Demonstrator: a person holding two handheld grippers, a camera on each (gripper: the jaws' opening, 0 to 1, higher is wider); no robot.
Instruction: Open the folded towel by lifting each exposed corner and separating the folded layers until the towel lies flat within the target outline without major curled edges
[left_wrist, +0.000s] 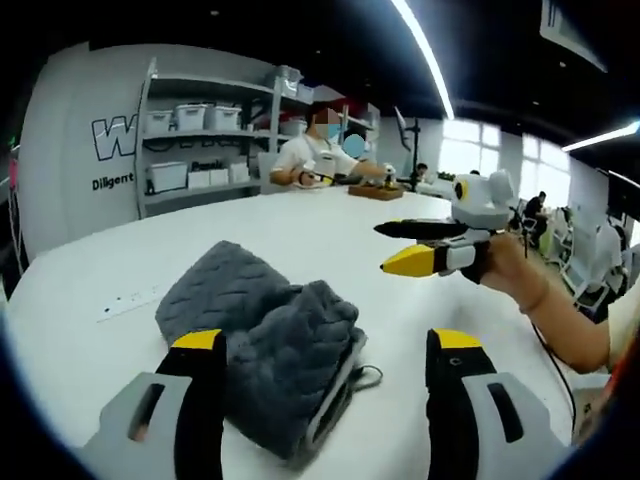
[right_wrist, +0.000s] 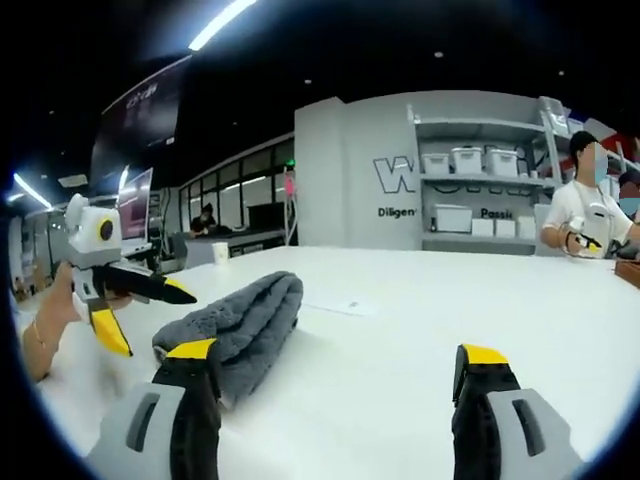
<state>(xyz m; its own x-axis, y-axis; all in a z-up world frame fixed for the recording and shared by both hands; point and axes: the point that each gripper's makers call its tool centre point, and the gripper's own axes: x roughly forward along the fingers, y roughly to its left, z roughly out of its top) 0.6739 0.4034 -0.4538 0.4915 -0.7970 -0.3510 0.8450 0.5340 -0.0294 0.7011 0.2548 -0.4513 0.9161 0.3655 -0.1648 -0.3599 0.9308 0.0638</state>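
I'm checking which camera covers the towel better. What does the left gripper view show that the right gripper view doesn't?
Left gripper view alone: the grey towel's folded layers from above, with a loop at its near edge, and a power strip beside it. Right gripper view alone: the towel side-on as a low roll, a paper cup and a sheet behind it. Shared: towel still folded on the white table, both grippers open, shelves behind.

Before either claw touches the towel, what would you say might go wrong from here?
The towel is thick and bunched, so a claw may pinch several layers together rather than one corner. Both claws, left and right, are open and hold nothing; a shallow grip could slip off the plush fabric. No target outline is visible on the table, so placement is hard to judge.
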